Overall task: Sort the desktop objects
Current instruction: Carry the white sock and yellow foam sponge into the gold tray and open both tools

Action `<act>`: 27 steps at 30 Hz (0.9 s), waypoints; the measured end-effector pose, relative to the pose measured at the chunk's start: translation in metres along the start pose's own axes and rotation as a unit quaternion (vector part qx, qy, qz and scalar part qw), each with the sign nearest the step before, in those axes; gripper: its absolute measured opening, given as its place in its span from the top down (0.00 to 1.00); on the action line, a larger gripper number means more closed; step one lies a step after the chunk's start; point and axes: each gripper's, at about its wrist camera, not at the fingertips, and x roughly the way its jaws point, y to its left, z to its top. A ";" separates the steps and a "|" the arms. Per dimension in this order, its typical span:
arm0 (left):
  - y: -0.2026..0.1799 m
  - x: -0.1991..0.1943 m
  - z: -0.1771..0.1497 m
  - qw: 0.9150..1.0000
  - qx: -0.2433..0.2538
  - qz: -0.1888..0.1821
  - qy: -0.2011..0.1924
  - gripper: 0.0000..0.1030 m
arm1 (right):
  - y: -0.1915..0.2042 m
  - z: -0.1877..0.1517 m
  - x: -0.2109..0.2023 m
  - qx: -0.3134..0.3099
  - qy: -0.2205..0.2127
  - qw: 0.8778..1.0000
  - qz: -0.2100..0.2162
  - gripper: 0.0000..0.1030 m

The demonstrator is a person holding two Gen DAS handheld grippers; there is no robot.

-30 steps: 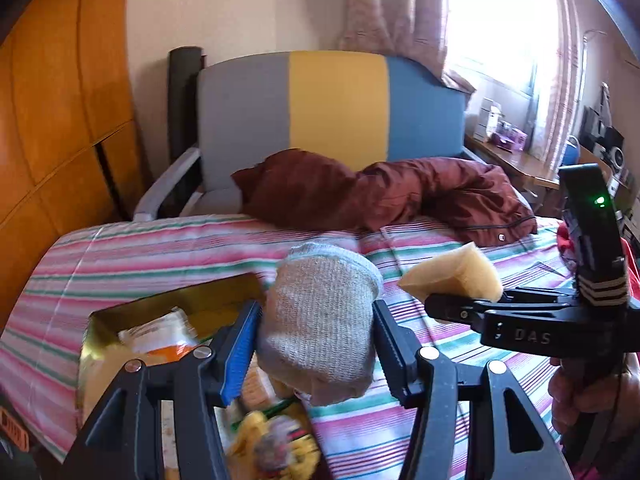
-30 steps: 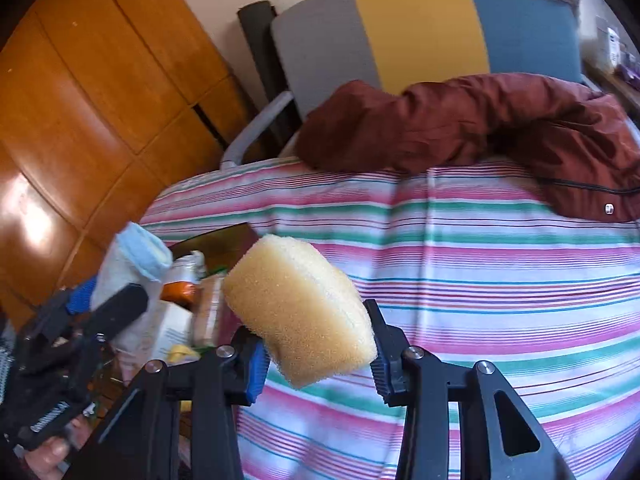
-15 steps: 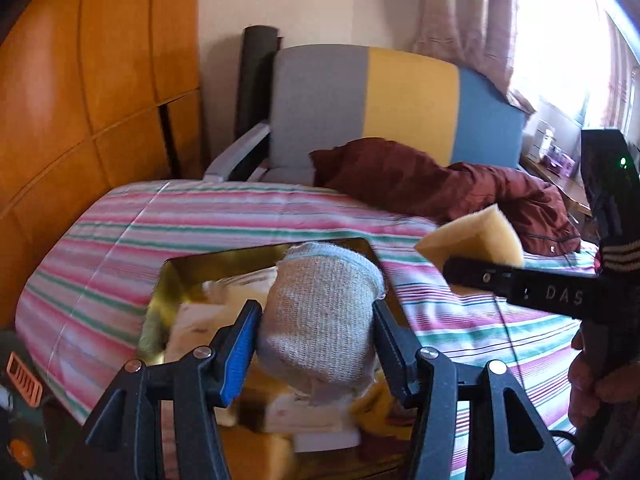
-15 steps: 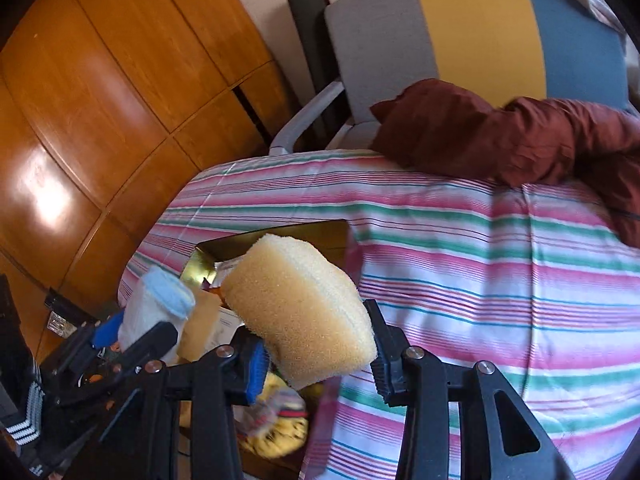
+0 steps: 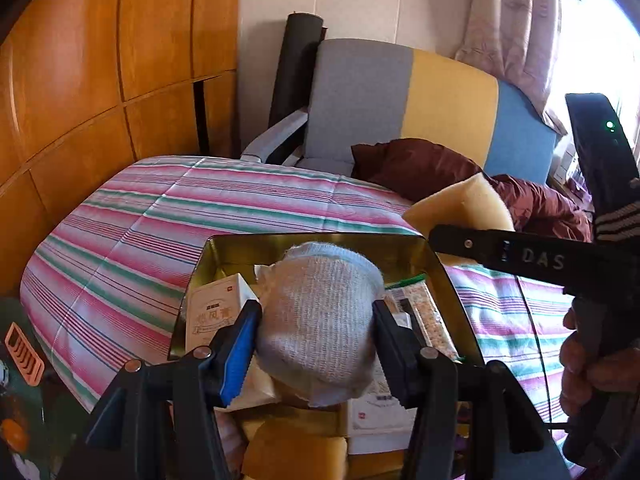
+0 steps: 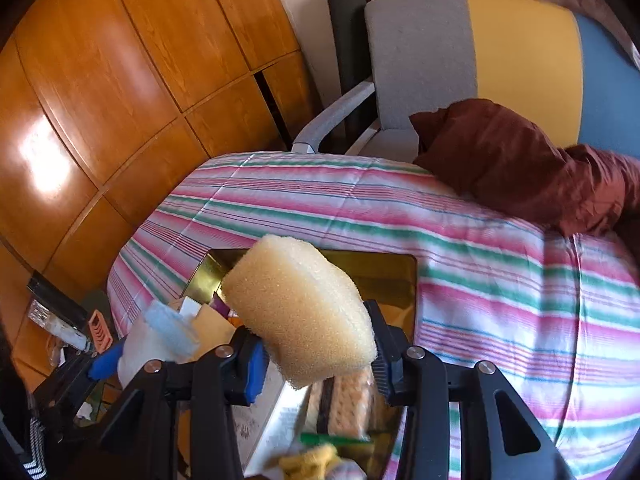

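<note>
My left gripper is shut on a rolled grey sock, held just above a gold tin box that lies on the striped bed. In the right wrist view my right gripper is shut on a yellow sponge, also over the gold tin box. The sponge and the right gripper's finger show at the right of the left wrist view, past the box's far right corner. The sock in the left gripper appears at lower left of the right wrist view.
The tin holds a white carton, a snack packet, another sponge and other small items. A maroon jacket lies at the bed's far side before a grey, yellow and blue chair. Wooden panels stand left.
Both grippers have swung left with their loads. The tin box, once at lower left, now lies directly under the sock, and the sponge has come over the box.
</note>
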 end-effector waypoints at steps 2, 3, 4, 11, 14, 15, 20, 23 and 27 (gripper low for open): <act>0.002 0.004 0.000 1.000 -0.001 0.005 0.001 0.46 | 0.004 0.005 0.009 -0.004 0.004 1.000 -0.002 0.58; 0.003 0.008 0.000 1.000 -0.003 0.007 0.004 0.45 | 0.005 0.007 0.015 -0.007 0.006 1.000 -0.007 0.58; 0.004 0.011 -0.001 1.000 -0.004 0.008 0.006 0.45 | 0.007 0.008 0.020 -0.012 0.010 1.000 -0.013 0.58; 0.011 0.038 -0.011 0.999 -0.008 0.007 0.032 0.46 | 0.002 0.008 0.044 -0.014 0.038 0.999 -0.011 0.53; 0.003 0.054 -0.013 0.999 0.001 0.005 0.048 0.47 | 0.005 0.005 0.055 -0.022 0.048 0.998 -0.015 0.51; 0.001 0.059 -0.014 0.999 0.003 0.006 0.052 0.47 | 0.005 0.004 0.058 -0.023 0.051 0.998 -0.014 0.51; 0.002 0.057 -0.014 0.999 0.000 0.010 0.048 0.47 | 0.004 -0.002 0.056 -0.020 0.055 0.998 0.009 0.40; 0.005 0.053 -0.013 0.999 -0.007 0.013 0.045 0.47 | 0.005 -0.004 0.051 -0.021 0.053 0.998 0.015 0.40; 0.003 0.043 -0.014 0.999 -0.007 0.015 0.040 0.47 | 0.005 -0.009 0.044 -0.018 0.050 0.998 0.017 0.40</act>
